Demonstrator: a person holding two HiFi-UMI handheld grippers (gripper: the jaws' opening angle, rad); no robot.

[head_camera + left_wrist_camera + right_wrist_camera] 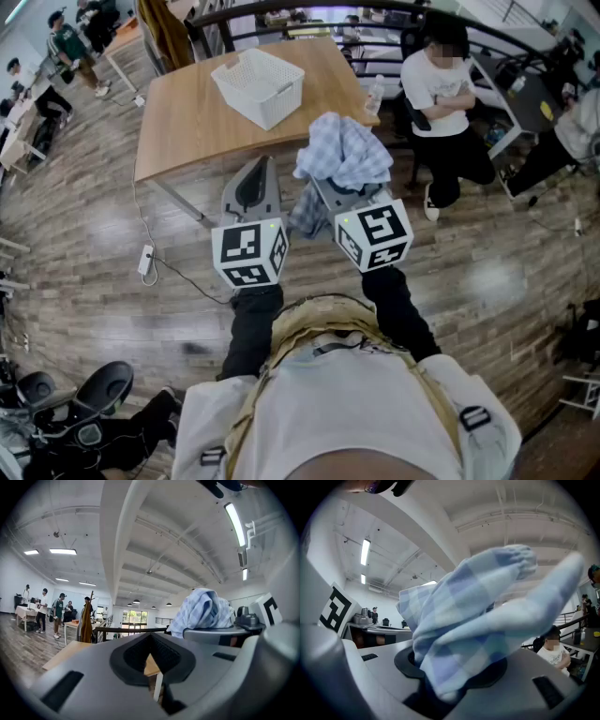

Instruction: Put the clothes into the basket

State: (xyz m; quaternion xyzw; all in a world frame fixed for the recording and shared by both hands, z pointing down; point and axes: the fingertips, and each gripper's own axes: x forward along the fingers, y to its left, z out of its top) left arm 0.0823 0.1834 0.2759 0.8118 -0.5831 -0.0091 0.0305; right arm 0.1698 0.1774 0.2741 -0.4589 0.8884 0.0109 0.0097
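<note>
A blue-and-white checked garment [343,155] is bunched up in my right gripper [330,194], whose jaws are shut on it. In the right gripper view the garment [478,616] rises out of the jaws and fills the middle of the picture. My left gripper [259,171] is level beside it on the left, shut, with nothing in it. Past both grippers, the white slatted basket [260,86] stands on the wooden table [187,122]. The left gripper view looks over its closed jaws [151,654] and catches the garment [201,611] at the right.
A person in a white shirt [441,89] sits on a chair at the table's right end. A power strip with its cable [146,261] lies on the wood floor at the left. A black office chair [94,389] is at the lower left. More people stand at the far left.
</note>
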